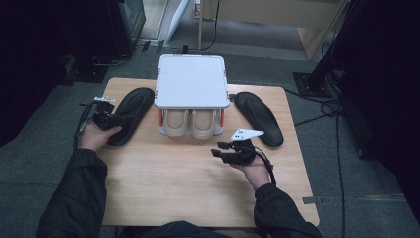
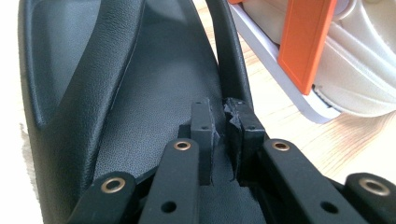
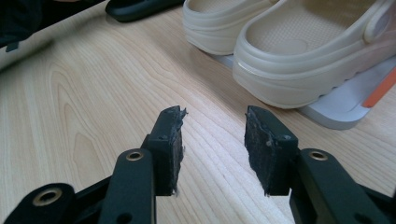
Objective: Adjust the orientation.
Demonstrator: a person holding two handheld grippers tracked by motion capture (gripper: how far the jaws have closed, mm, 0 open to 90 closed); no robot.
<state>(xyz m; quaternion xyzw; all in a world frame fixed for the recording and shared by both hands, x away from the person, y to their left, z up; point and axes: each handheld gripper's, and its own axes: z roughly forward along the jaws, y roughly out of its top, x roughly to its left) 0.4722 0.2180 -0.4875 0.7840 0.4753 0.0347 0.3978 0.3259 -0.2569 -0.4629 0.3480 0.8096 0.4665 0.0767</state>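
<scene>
Your left gripper is clamped on the black slipper's edge; right gripper open, empty. Next, probably: carry slipper toward the shoe rack.

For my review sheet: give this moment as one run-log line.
left gripper: shut on left black slipper edge | right gripper: open, nothing between pads, over table | cream clogs: on rack's lower shelf

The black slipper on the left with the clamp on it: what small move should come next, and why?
Probably lift it slightly. The left gripper looks shut on the rim of the black rubber slipper, which lies flat on the wooden table beside the white two-tier shoe rack.
</scene>
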